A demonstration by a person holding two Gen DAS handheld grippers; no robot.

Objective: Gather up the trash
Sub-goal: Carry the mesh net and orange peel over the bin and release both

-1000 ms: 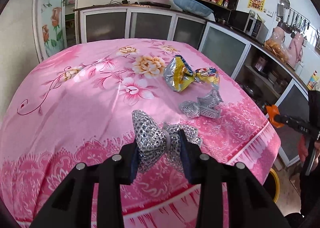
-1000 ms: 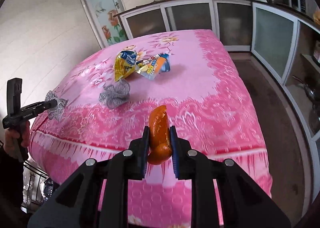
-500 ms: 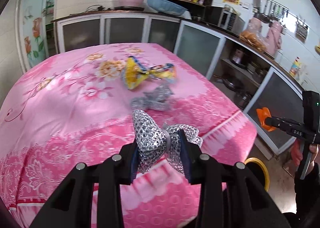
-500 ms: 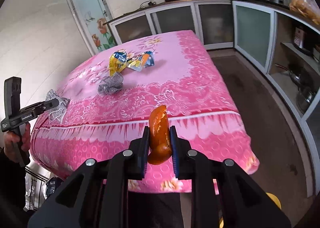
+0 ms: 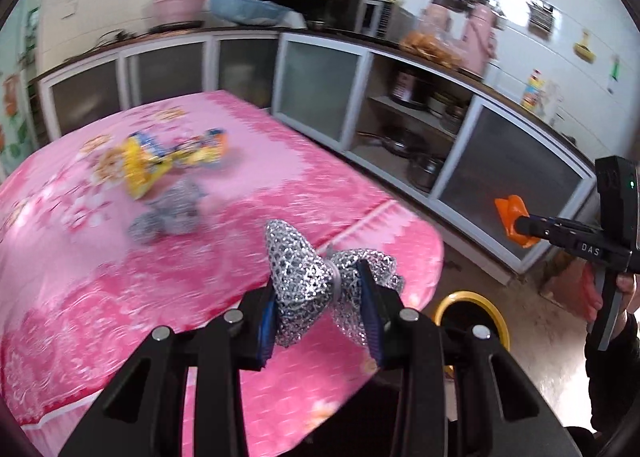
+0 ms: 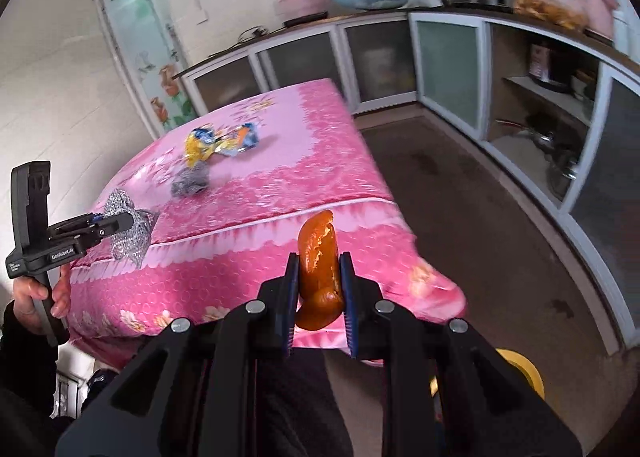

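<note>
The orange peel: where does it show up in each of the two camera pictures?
Left wrist view: orange peel at far right, pinched in the right claw.
Right wrist view: bottom centre, between the claw's fingers.
Shared landmark: the yellow snack wrapper on the pink table.

Quick count: two crumpled silver mesh wrappers, one pinched in jaws (image 5: pixel 308 277), the other lying on the pink floral counter (image 5: pixel 168 213). Two shiny yellow-and-blue snack bags (image 5: pixel 140 165) (image 5: pixel 200 149), side by side on that one counter (image 5: pixel 80 277). One orange glossy wrapper (image 6: pixel 320 273). One yellow-rimmed bin (image 5: pixel 472 297) on the floor.
</note>
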